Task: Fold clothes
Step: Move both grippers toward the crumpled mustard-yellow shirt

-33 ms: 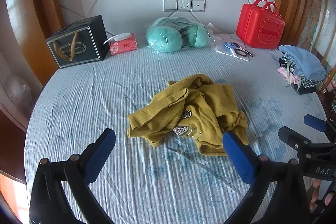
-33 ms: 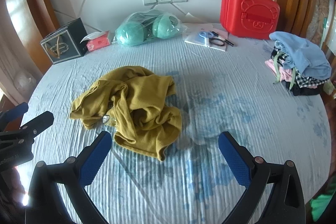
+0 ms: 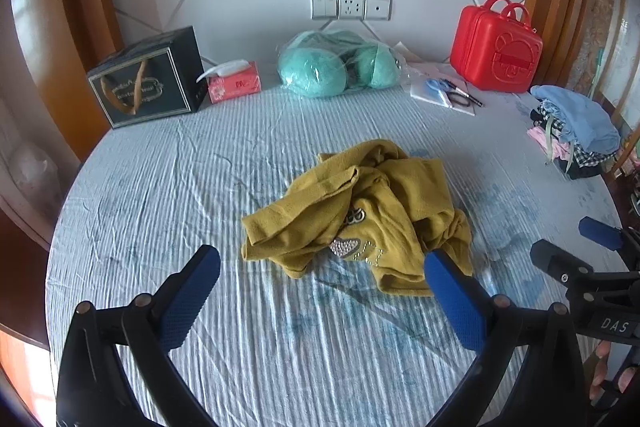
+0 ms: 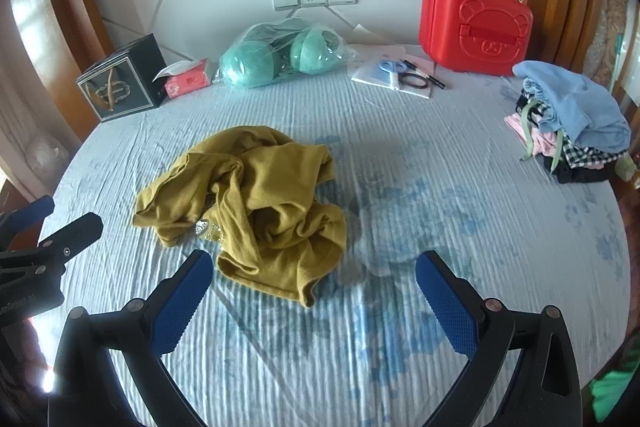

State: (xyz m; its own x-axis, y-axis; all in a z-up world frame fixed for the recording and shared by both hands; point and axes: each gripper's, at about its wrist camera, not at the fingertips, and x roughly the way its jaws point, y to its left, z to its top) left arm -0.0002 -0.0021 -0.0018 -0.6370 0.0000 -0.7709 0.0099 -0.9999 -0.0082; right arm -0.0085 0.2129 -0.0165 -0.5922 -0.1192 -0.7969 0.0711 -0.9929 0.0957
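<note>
Cut off by the lower frame edge: the bases of both arms of the left gripper and of the right gripper, each seen only from the blue pads up. Buried in the crumpled folds of the mustard garment: most of the sparkly motif, its design unreadable, with collar and sleeves impossible to tell apart. Too small to read: print on the red tissue box; indistinct through crinkled plastic: the dark item between the teal cushions.
</note>
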